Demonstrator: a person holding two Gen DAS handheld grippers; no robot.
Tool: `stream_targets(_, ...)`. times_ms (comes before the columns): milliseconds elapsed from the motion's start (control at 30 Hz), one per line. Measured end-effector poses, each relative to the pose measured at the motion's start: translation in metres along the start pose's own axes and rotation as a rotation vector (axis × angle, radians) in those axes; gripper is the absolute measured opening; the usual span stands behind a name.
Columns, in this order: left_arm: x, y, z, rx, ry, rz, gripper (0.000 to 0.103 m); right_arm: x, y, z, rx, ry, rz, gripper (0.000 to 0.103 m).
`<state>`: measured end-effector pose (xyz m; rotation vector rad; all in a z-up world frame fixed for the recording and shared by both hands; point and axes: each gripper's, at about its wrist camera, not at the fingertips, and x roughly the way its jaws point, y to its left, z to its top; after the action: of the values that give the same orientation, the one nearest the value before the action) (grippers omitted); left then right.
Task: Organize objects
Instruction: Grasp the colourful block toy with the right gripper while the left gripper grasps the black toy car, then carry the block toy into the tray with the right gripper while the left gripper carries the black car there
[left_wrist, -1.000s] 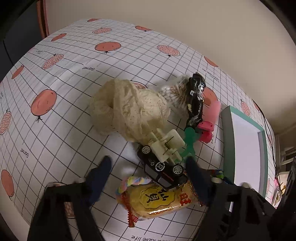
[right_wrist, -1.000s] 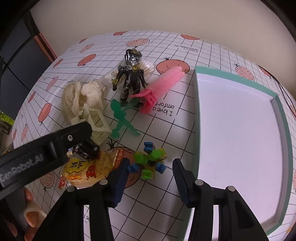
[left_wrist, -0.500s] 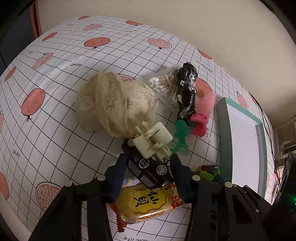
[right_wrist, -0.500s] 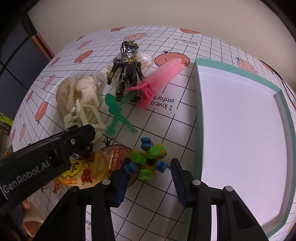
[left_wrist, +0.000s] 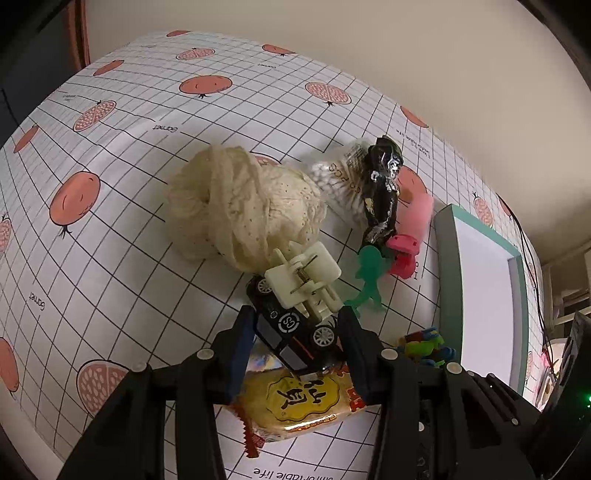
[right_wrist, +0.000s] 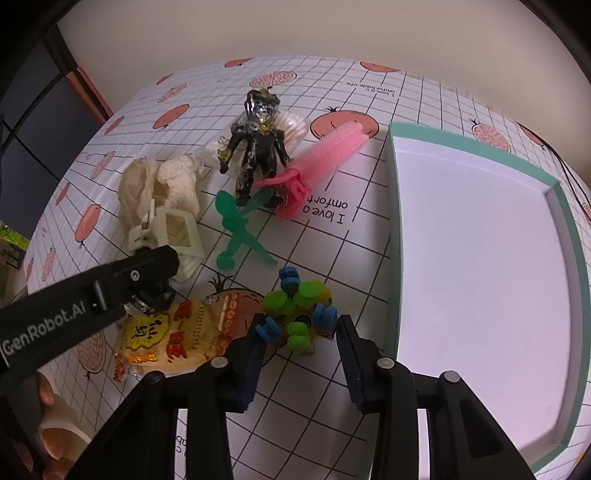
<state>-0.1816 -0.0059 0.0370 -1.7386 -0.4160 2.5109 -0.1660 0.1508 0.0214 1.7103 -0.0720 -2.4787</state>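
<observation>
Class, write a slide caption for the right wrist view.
Right gripper open around a green-and-blue toy, beside the teal-rimmed tray.

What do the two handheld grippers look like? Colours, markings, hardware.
Both grippers, left and right, are matte black with angular two-finger frames, silver screw heads and ribbed dark-blue finger pads. White "GenRobot.AI" lettering runs along the left one's side.

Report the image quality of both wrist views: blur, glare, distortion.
Left wrist view: fisheye bends the tablecloth grid, the pink brush is smeared, and the snack packet shows glare. Right wrist view: mostly sharp, corners blacked out, the tray rim curved, and the black figure glints.
</observation>
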Motion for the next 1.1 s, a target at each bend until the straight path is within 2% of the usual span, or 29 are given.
stream_targets(767, -0.023, 0.011, -0.006, -0.038, -0.063, -0.01, 0.047, -0.029, 0.0, -0.003, -0.018, -0.046, 0.015, 0.041)
stream_targets(1100, -0.045, -0.004, -0.005, 0.009, -0.175, -0.013, 0.047, -0.047, -0.026, -0.002, 0.051, -0.114, 0.006, 0.041)
